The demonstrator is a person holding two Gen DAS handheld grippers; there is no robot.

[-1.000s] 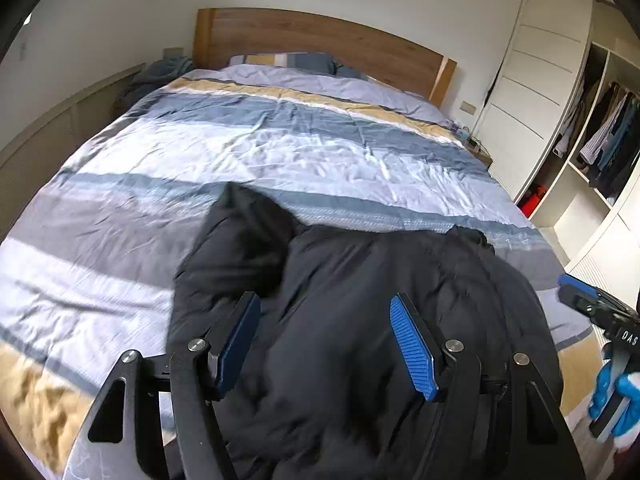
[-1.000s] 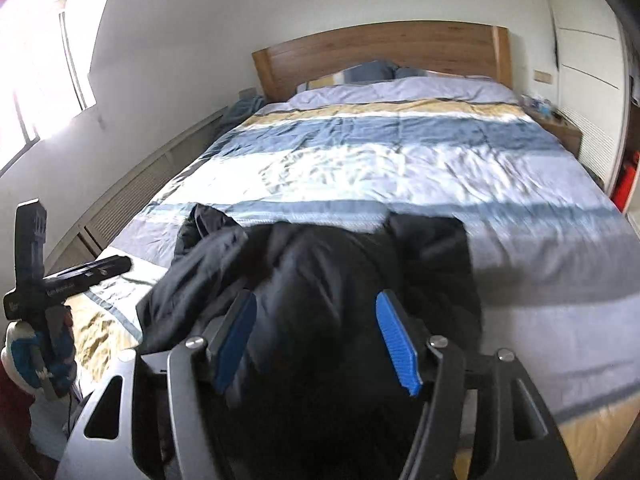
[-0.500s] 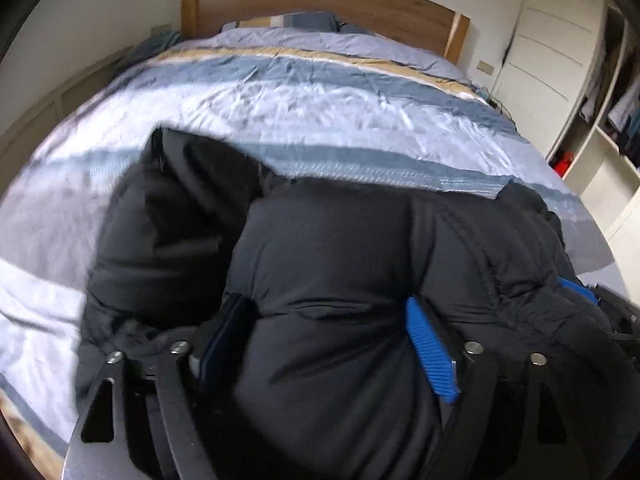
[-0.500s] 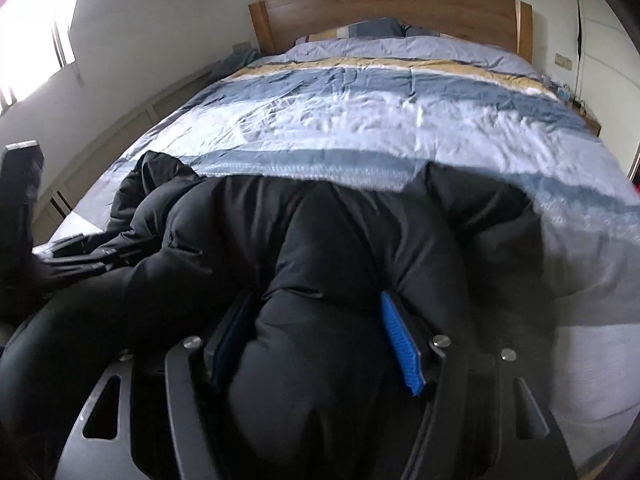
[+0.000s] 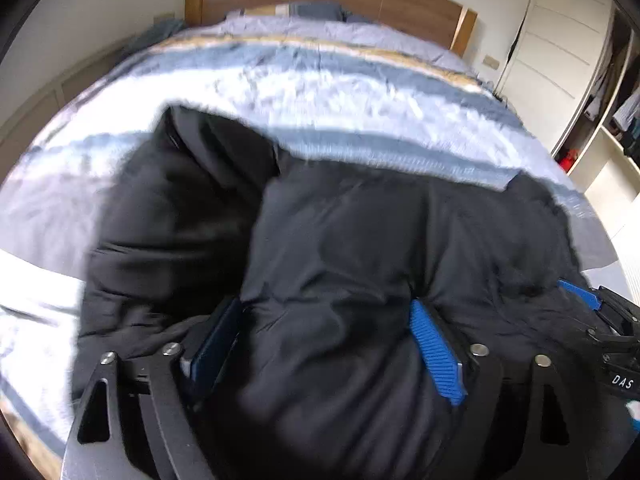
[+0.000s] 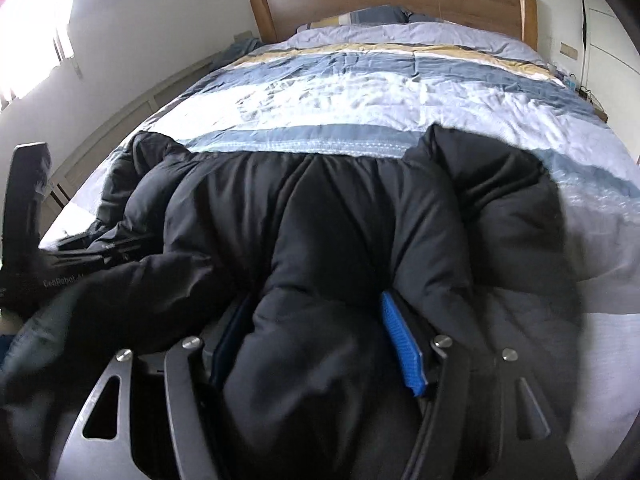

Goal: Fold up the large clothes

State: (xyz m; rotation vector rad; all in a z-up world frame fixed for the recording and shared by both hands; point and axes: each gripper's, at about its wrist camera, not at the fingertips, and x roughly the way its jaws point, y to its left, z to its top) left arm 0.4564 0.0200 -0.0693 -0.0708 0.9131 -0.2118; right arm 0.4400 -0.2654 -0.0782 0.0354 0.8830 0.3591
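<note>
Bedroom with striped blue, white and tan quilt (image 6: 360, 92) on wooden-headboard bed (image 6: 392, 0).
Black puffy padded jacket (image 6: 320, 224) heaped low in frame, near foot edge.
Left gripper (image 5: 328, 344) and right gripper (image 6: 320, 332) each pinching thick jacket fold.
Likely best: lay flat, smooth before folding.
Open quilt above; wardrobe (image 5: 560, 60) at right.
</note>
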